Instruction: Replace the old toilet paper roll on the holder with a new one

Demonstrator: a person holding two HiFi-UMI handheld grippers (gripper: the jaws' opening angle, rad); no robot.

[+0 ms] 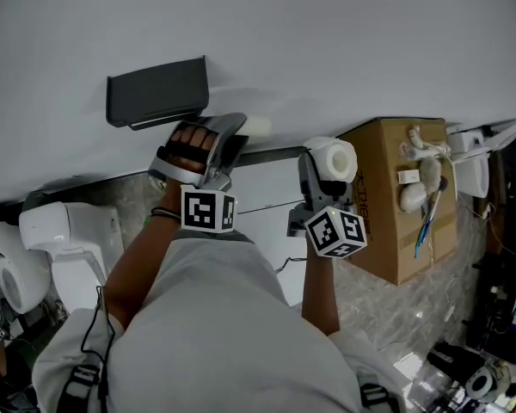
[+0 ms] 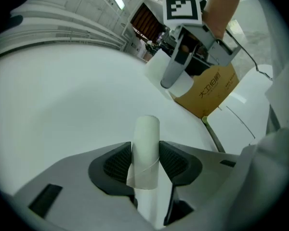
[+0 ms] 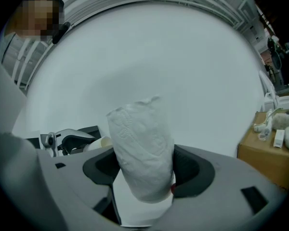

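My left gripper [image 1: 232, 136] is shut on a bare, pale cardboard tube [image 1: 256, 126], the old roll's core; both pads press its sides [image 2: 147, 150]. It is held close to the white wall, just right of and below the black holder [image 1: 157, 92]. My right gripper [image 1: 322, 169] is shut on a full white toilet paper roll [image 1: 335, 158], which stands between its pads [image 3: 142, 148]. In the left gripper view the right gripper [image 2: 180, 64] hangs ahead with its roll. In the right gripper view the holder [image 3: 86, 130] shows at the left.
A brown cardboard box [image 1: 396, 222] with small white items on top stands by the wall to the right. A white toilet [image 1: 43, 248] is at the lower left. Cables and clutter lie at the lower right [image 1: 473, 377].
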